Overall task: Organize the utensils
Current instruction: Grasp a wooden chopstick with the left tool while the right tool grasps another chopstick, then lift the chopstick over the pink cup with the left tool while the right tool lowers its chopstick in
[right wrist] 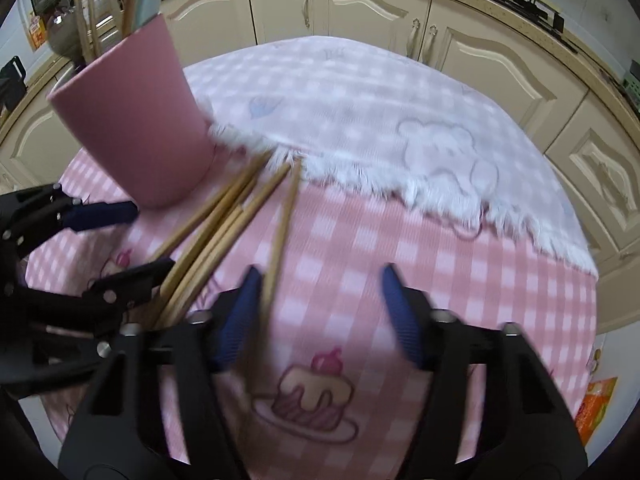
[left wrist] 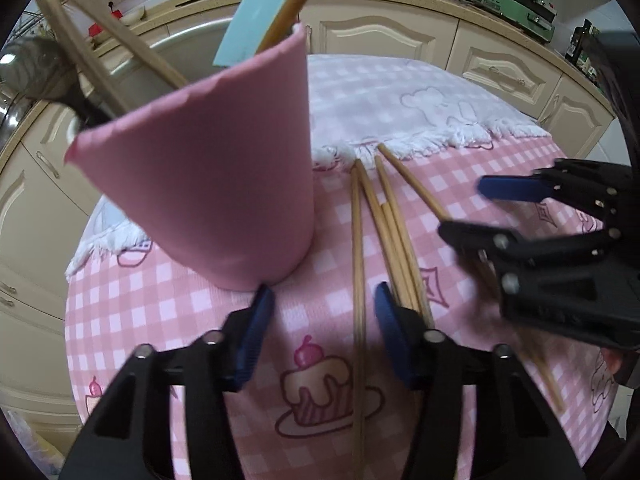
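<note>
Sticks: I see thin wooden chopsticks (left wrist: 400, 240) lying loose on the pink checked cloth (left wrist: 160, 312), just beside the tall pink cup (left wrist: 208, 184).
Feel: I think they are light, stiff and roll easily; I would pinch mid-length.
Left gripper (left wrist: 324, 316): jaws apart, one stick between, not pinched.
Right gripper (right wrist: 320, 308): jaws apart, holding nothing.
Left view only: a light blue flat tool (left wrist: 260, 12) in the cup.

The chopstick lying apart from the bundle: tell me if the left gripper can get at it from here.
Probably yes. The single chopstick already runs between the open left gripper pads on the tablecloth; the pink cup stands just left, nothing lies over it.
</note>
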A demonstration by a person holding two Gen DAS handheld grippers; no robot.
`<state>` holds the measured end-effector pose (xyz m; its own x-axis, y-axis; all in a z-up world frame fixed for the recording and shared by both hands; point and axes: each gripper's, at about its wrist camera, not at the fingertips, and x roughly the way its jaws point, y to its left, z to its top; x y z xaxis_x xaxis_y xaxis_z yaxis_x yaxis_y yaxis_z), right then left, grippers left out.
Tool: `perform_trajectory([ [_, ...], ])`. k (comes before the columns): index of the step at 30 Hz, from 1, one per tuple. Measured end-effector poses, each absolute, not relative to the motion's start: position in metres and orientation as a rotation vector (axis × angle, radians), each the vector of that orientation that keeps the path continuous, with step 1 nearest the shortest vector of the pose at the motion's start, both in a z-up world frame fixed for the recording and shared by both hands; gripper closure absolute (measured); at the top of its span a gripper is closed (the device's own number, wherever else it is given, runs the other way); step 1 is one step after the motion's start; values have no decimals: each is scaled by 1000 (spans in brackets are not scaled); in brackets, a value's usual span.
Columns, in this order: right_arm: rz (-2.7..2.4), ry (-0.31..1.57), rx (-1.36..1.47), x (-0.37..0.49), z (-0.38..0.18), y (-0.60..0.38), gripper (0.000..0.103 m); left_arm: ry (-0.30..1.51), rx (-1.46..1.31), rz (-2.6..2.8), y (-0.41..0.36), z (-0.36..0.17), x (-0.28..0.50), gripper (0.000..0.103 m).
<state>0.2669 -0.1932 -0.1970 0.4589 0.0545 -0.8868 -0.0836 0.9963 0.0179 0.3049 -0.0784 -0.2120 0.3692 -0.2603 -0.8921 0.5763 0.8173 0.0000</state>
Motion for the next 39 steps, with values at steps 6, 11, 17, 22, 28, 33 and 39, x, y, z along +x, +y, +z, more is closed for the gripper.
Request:
perform_trajectory([
  [6,193,1084,-14,255,-195,-193,96,1066,378,-576,-83,-210,300,98],
  [11,279,1053,141,232,-192,-216,97,1034,346,-559,-70,-208,281,98],
  [17,304,1038,166,215,-184,-224,97,991,256,-534,-49,-196,262,98],
  [22,267,1074,121,226,-188,-218,95,1020,277,-518,-46,-203,264,98],
  [28,241,1093,47,247,-191,-204,57,1049,333,-516,-59,-211,277,70],
  [33,200,1086,-145,247,-197,-183,78,1061,338,-555,-67,-213,288,98],
  [39,292,1066,-31,231,-192,-198,98,1035,333,-551,-65,-210,274,98],
])
